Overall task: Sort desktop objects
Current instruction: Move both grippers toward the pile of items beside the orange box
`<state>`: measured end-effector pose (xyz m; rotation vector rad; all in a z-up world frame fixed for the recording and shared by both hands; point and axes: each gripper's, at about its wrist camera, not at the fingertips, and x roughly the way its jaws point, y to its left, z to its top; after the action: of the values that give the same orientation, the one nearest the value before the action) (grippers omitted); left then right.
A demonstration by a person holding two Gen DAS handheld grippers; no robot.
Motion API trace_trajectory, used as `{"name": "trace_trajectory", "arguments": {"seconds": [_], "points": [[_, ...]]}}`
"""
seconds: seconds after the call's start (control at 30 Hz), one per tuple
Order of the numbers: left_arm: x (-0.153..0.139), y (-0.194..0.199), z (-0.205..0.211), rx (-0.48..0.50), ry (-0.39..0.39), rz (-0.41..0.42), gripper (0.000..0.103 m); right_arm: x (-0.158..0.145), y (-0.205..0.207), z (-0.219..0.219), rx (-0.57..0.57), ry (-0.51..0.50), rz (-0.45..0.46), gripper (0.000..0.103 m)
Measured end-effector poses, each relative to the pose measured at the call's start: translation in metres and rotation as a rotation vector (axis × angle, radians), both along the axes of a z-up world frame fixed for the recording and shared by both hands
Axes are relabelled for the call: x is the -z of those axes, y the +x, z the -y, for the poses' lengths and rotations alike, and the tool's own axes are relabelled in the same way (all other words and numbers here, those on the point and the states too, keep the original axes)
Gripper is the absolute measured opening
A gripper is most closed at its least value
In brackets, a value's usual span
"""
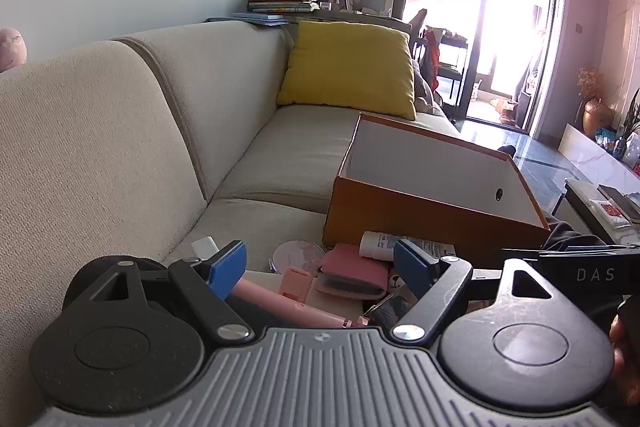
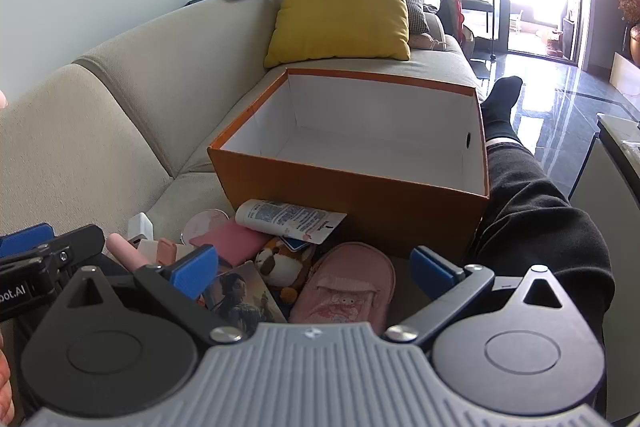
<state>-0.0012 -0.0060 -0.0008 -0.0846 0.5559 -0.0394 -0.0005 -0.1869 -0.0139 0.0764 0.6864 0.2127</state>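
An open orange box (image 2: 352, 195) with a white, bare inside stands on the beige sofa; it also shows in the left wrist view (image 1: 400, 215). A heap of small items lies in front of it: a white tube (image 2: 288, 219), a pink case (image 2: 236, 245), a plush dog (image 2: 280, 267), a pink pouch (image 2: 348, 291), a photo card (image 2: 244, 299), a pink pen (image 1: 280, 301), a round compact (image 1: 298, 255). My left gripper (image 1: 320, 269) is open above the pen and pink case. My right gripper (image 2: 316, 273) is open above the pouch and plush.
A yellow cushion (image 2: 340, 15) leans at the sofa's far end behind the box. A person's black-trousered leg (image 2: 536, 211) lies right of the box. A white charger (image 2: 141, 226) sits left of the heap. A low table (image 1: 600, 203) stands at the right.
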Motion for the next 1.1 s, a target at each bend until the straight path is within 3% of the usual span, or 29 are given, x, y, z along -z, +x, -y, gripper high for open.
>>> {"name": "trace_trajectory", "arguments": {"seconds": [0.57,0.67,0.9,0.93,1.0,1.1], "points": [[0.006,0.006,0.001,0.021,0.001,-0.033,0.095,0.008,0.006,0.009,0.024,0.016,-0.055,0.102],[0.008,0.008,0.002,0.032,-0.001,-0.054,0.086,0.012,0.009,0.013,0.03,0.026,-0.079,0.1],[0.02,0.015,0.006,0.103,-0.031,-0.135,0.057,0.026,0.02,0.016,0.001,0.062,-0.162,0.057],[0.022,0.017,0.008,0.119,-0.038,-0.148,0.056,0.029,0.022,0.015,-0.013,0.062,-0.173,0.052],[0.028,0.022,0.01,0.156,-0.077,-0.184,0.056,0.034,0.024,0.011,-0.04,0.049,-0.185,0.033],[0.042,0.032,0.012,0.189,-0.154,-0.25,0.056,0.042,0.026,0.003,-0.1,0.017,-0.188,0.021]]}}
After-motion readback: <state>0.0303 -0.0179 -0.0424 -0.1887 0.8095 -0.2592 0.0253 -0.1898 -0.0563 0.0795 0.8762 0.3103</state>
